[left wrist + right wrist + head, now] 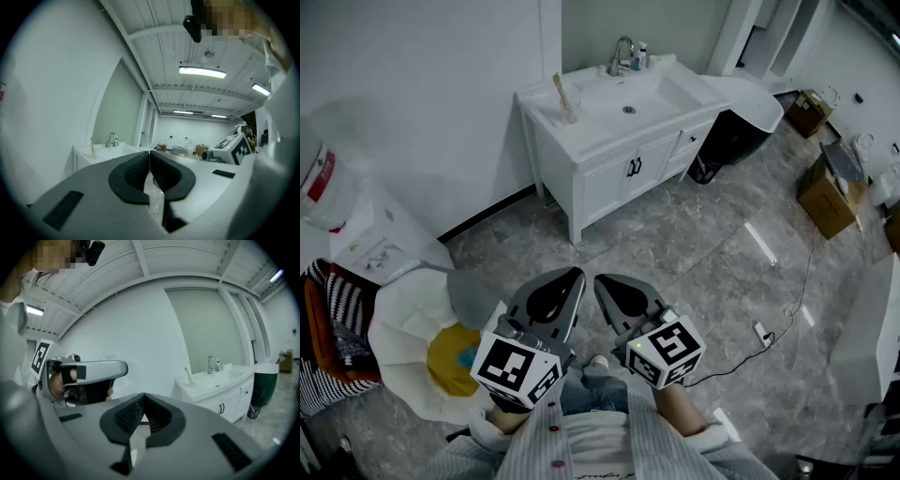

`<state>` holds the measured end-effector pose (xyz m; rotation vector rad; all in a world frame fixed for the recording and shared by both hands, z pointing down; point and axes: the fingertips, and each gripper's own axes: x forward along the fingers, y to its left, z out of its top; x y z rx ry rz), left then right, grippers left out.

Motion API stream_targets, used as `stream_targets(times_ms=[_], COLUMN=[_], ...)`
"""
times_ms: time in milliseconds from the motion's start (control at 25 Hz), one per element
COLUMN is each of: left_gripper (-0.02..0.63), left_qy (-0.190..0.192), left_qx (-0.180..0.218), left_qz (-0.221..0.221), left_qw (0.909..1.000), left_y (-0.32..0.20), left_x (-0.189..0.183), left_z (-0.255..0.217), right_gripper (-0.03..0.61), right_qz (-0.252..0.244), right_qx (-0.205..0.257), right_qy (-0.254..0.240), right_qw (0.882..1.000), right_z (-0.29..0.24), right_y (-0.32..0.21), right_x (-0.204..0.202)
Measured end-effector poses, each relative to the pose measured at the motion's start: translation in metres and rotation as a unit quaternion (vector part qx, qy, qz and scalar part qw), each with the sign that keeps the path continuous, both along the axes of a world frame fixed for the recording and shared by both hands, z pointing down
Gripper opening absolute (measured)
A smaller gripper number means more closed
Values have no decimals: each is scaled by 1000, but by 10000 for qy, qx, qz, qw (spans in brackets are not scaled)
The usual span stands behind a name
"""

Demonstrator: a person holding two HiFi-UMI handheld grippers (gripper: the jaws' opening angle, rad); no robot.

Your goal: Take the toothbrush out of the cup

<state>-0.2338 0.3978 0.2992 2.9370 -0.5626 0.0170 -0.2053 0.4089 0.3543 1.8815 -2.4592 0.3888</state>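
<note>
A pale toothbrush (562,97) stands tilted in a small clear cup (569,116) on the left corner of the white vanity (609,155), far ahead across the floor. It also shows as a thin stick, the toothbrush (92,147) in the left gripper view and the toothbrush (188,377) in the right gripper view. My left gripper (574,276) and right gripper (602,281) are held side by side close to my body, well short of the vanity. Both have their jaws together with nothing between them, as the left gripper (150,157) and right gripper (144,397) show in their own views.
A faucet (622,54) and small bottles stand behind the basin. A black bin (727,141) sits right of the vanity, cardboard boxes (828,192) farther right. A cable and power strip (761,332) lie on the grey floor. At left stands a white round seat (408,323).
</note>
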Motion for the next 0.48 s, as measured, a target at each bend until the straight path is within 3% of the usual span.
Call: stream_targets(times_ms=[480], left_gripper=[23], left_qy=[0], left_qx=[56], left_qz=[100], left_qw=[9999], left_y=[28], left_x=[17], left_z=[2], right_gripper=[11], right_qz=[-60], right_qx=[104], right_qy=[-36], right_qw=[9999], right_z=[-2], right_y=[25], right_x=[11])
